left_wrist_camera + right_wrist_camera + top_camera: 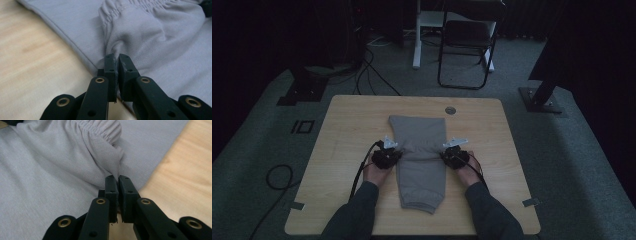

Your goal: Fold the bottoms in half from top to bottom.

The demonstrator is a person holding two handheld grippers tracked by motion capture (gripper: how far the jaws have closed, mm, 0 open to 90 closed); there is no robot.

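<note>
Grey sweatpants (421, 160) lie mid-table (352, 120), half folded, waistband end doubled over; soft, light, limp knit, will sag and drag, so take it at the elastic waistband corners; left gripper (116, 62) nipped tight on one corner; right gripper (117, 182) likewise clamped on the opposite corner, jaws nearly closed.

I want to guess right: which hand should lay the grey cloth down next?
Neither alone, probably. The left gripper and right gripper each pinch one corner of the grey fabric garment's elastic hem, level with each other on the light wooden table.
</note>
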